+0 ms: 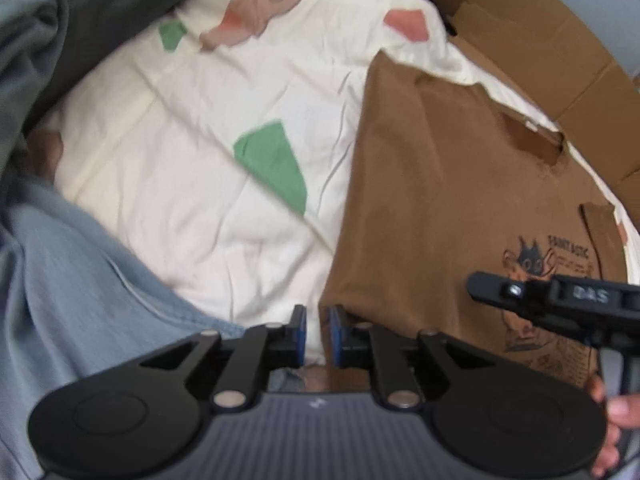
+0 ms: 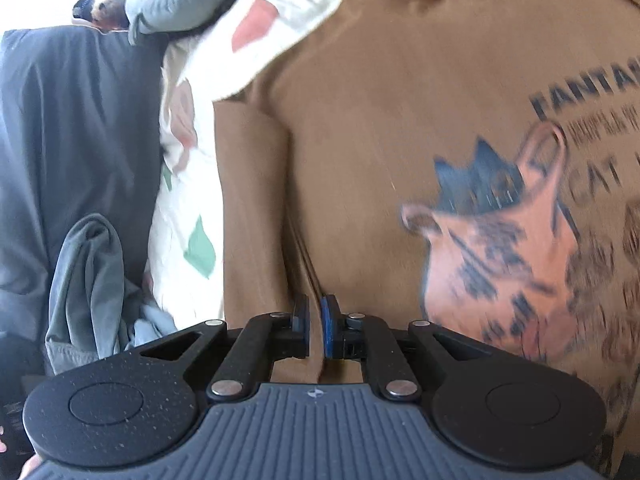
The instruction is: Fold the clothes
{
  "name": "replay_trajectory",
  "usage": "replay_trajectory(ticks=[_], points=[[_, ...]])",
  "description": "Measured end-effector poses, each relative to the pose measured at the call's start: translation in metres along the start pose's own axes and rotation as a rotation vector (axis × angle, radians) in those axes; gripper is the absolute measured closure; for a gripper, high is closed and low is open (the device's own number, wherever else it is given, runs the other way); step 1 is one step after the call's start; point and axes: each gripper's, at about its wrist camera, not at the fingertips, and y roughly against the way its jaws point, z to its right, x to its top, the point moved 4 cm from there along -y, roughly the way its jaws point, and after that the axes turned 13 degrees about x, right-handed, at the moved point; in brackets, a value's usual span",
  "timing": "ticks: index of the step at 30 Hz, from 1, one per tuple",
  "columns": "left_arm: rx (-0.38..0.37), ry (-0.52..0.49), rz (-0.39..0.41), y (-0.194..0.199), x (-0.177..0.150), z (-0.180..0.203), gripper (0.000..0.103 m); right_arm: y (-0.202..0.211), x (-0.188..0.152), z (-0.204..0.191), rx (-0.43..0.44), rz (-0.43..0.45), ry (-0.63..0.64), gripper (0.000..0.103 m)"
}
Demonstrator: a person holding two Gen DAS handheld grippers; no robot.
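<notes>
A brown T-shirt (image 1: 420, 200) with a cat print (image 1: 532, 268) lies flat on a white sheet (image 1: 200, 100), one sleeve folded in. My left gripper (image 1: 318, 332) hangs over the shirt's near left corner. Its blue pads stand a small gap apart, with only the sheet showing between them. A finger of my right gripper (image 1: 496, 290) reaches over the print. In the right wrist view my right gripper (image 2: 316, 328) hovers over the shirt (image 2: 360, 120) beside the cat print (image 2: 500, 240). A narrow gap separates its pads. The shirt's folded edge runs into that gap, with no visible pinch.
Flattened cardboard (image 1: 560, 40) lies past the sheet's far right edge. A light blue garment (image 1: 60, 280) and grey-green clothes (image 1: 24, 60) are heaped at the left. Dark grey cloth (image 2: 80, 120) and a crumpled grey garment (image 2: 92, 272) border the sheet (image 2: 188, 208). A hand (image 1: 616, 408) shows at the right.
</notes>
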Motion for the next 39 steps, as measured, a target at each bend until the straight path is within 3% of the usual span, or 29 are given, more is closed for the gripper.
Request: replay_trajectory(ticks=[4,8,16,18,20,22,30,32,35,38,39], points=[[-0.01,-0.018,0.032,0.005,0.025,0.008,0.084,-0.01,0.014,-0.002,-0.004,0.017,0.039,0.081],[-0.031,-0.039,0.086,0.011,0.049,0.021,0.074,-0.018,0.021,-0.003,0.007,0.023,0.05,0.081],[-0.089,-0.122,0.13,0.005,0.088,0.084,0.072,-0.021,0.017,0.002,0.013,0.035,0.031,0.081],[-0.091,-0.149,0.136,0.002,0.091,0.099,0.058,-0.021,0.014,0.002,0.02,0.029,0.024,0.079],[-0.069,-0.174,0.142,-0.007,0.091,0.112,0.042,-0.02,0.013,0.002,0.021,0.021,0.025,0.074],[-0.042,-0.203,0.138,-0.017,0.091,0.121,0.042,-0.018,0.013,0.003,0.029,0.021,0.023,0.07],[0.079,-0.252,0.077,-0.047,0.082,0.122,0.04,-0.003,0.009,0.01,0.013,0.054,-0.022,0.069],[0.102,-0.253,0.074,-0.052,0.081,0.119,0.043,-0.002,0.007,0.01,0.003,0.05,-0.02,0.069],[0.12,-0.251,0.074,-0.053,0.082,0.115,0.058,0.0,0.009,0.008,0.001,0.053,-0.018,0.069],[0.112,-0.242,0.073,-0.047,0.085,0.11,0.086,0.0,0.014,0.005,0.017,0.067,-0.014,0.07],[0.105,-0.238,0.073,-0.045,0.086,0.108,0.091,0.0,0.015,0.003,0.025,0.074,-0.014,0.07]])
